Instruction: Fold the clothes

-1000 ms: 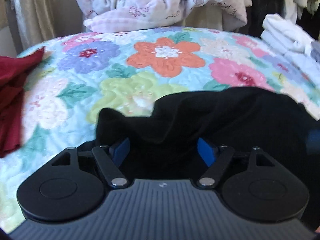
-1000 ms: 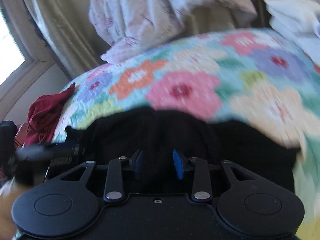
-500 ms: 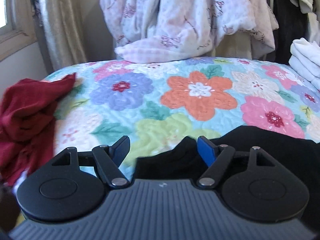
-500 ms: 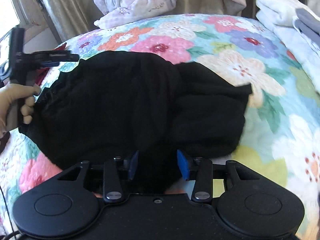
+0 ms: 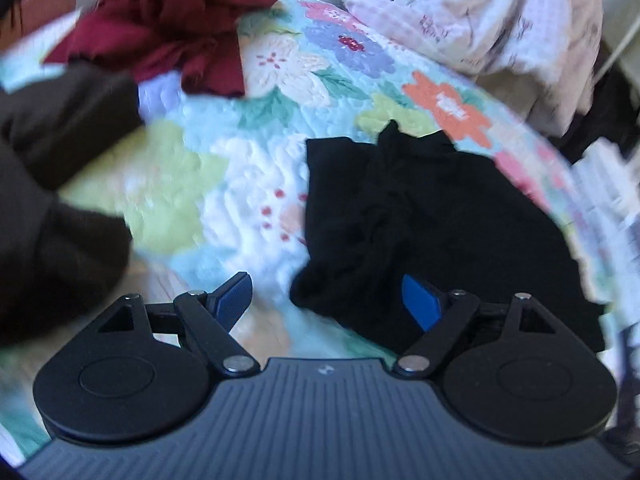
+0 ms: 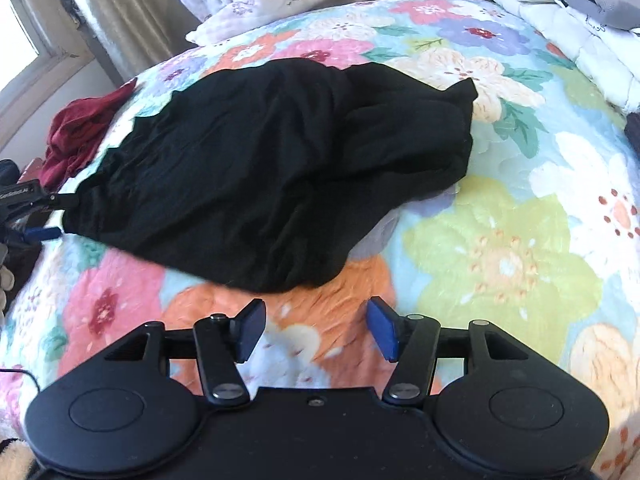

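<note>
Black garment flat on quilt, both grippers released

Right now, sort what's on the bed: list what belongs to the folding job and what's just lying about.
Job in hand:
- black garment, lying bunched on the floral quilt
- left gripper, open, jaws just widened, nothing gripped
- right gripper, open, jaws just widened, empty

Lying about:
- dark red garment, crumpled, perhaps next
- white folded stack
- pale floral bedding
</note>
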Demonstrator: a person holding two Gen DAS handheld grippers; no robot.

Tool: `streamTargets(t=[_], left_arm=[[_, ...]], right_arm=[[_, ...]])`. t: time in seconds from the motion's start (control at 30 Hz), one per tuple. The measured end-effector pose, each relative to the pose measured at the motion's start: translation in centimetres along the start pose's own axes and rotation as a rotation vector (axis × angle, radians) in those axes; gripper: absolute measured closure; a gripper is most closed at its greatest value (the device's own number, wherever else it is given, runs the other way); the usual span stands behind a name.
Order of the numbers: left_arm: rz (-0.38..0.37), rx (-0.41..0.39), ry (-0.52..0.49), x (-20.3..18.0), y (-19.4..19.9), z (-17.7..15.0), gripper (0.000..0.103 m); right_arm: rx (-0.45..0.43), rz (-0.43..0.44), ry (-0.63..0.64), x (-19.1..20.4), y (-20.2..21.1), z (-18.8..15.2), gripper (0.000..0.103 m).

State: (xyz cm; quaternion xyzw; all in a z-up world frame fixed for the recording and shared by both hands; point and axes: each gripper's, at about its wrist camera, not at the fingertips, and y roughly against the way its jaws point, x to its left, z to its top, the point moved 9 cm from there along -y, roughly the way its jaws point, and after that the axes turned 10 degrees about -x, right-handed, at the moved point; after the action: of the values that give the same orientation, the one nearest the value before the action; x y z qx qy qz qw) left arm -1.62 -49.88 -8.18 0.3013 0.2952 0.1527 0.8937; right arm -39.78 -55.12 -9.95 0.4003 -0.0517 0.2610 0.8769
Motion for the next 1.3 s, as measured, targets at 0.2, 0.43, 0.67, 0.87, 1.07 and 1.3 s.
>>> streamTargets(t=[0.2,0.43,0.67,0.87,1.07,1.3], left_arm=[[-0.175,0.05,0.23,-1.3,-2.2,-1.7,0.02],[-0.15,-0.081,0.232,-2.4,-5.2,-2.0,0.014],[-0.056,-0.152,-0.094,-4.9,-4.7,-1.4,0.087],[-0.197,-0.118,0.091,-4.2,2.2,-1.8,0.09],[-0.087,-0.027,0.092,-1.1,2.0,-4.4,0.089],[-0.101,-0.061,0.138,-1.4,1.0,-4.1,0.038]], right_arm=[[-0.061,0.164,-0.32,0.9,0.1,-1.0,0.039],[-0.321,0.138,-0.732,-1.2,-1.7,-1.1,0.038],[-0.397,0.117,-0.749,-1.8,-3.8,1.7,0.093],[-0.38,0.259,-0.591,-0.9,2.7,3.7,0.095],[-0.212,0.17,-0.532,-3.0,3.8,-1.1,0.095],[-0.229,0.204,-0.68,-4.6,2.0,-2.8,0.05]])
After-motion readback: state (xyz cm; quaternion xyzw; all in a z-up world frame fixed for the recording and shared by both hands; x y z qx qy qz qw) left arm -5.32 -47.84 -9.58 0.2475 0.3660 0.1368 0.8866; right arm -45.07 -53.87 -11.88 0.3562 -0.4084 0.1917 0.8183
